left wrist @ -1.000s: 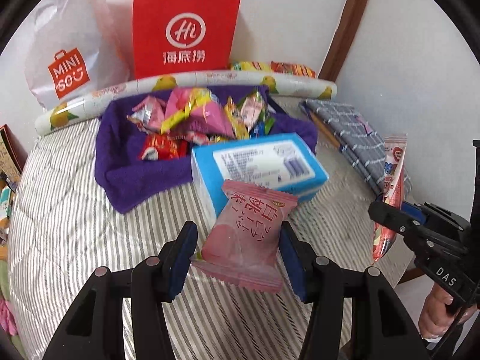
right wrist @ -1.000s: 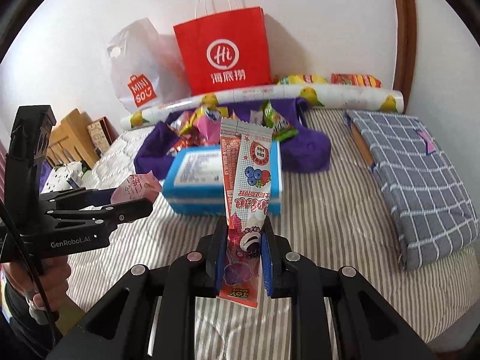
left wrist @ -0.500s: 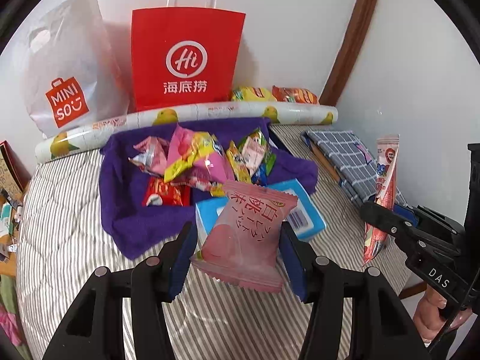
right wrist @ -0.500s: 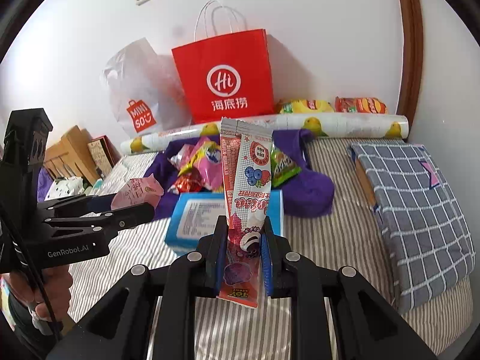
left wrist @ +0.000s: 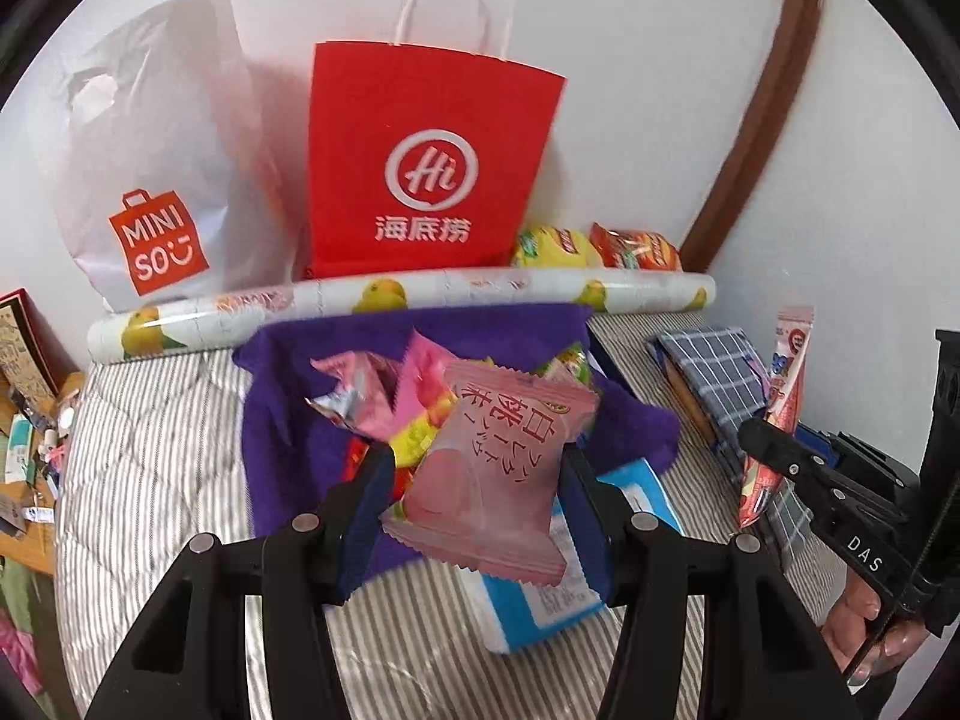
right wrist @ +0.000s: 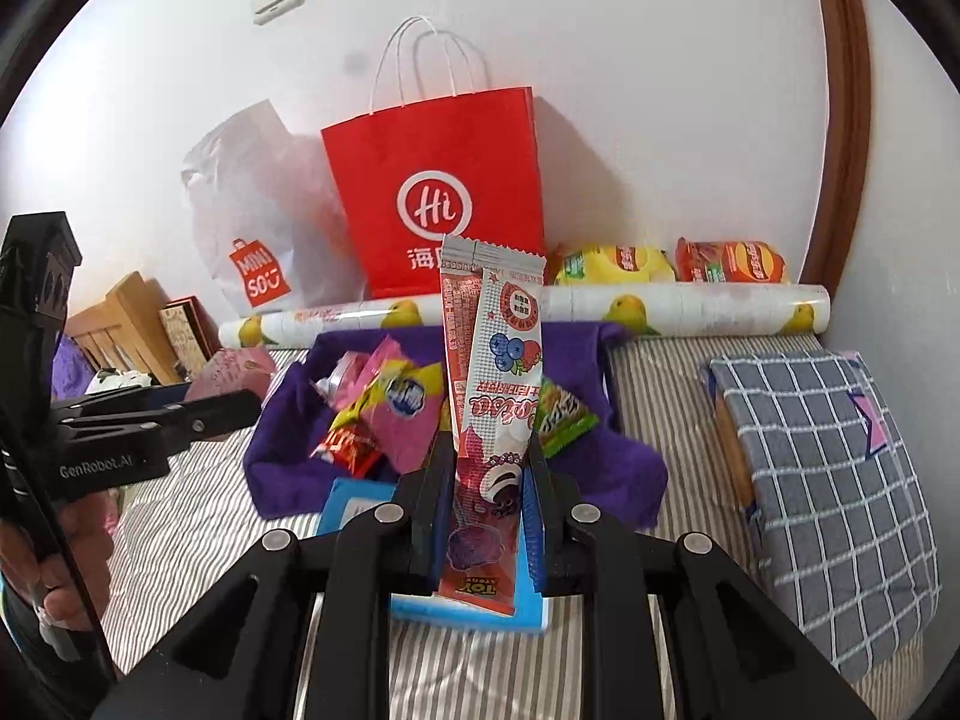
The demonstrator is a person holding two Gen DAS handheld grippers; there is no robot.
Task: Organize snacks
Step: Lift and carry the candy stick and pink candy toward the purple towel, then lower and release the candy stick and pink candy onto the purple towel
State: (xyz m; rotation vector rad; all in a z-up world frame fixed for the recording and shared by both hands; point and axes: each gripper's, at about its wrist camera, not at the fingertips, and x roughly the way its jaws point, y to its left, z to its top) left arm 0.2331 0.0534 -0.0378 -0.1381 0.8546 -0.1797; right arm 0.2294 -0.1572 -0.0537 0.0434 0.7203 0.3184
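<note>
My left gripper (left wrist: 477, 468) is shut on a pink peach snack packet (left wrist: 498, 468), held in the air above the blue box (left wrist: 540, 600). My right gripper (right wrist: 489, 474) is shut on a tall pink and white stick packet (right wrist: 495, 372), which stands upright between the pads. In the left wrist view that stick packet (left wrist: 780, 396) and the right gripper show at the right edge. Beyond both lies a purple cloth (right wrist: 600, 474) heaped with several loose snack packets (right wrist: 384, 408). A red paper bag (left wrist: 432, 162) and a white Miniso bag (left wrist: 156, 180) stand against the wall.
A rolled sheet with a yellow fruit print (right wrist: 690, 306) lies along the wall, with yellow and red chip bags (right wrist: 726, 261) behind it. A folded checked cloth (right wrist: 828, 480) is on the right of the striped bed (left wrist: 150, 480). A wooden shelf (right wrist: 126, 324) stands left.
Both grippers have risen and moved toward the bags with their packets. The blue box has slid down under the grippers and the red bag looms larger.
</note>
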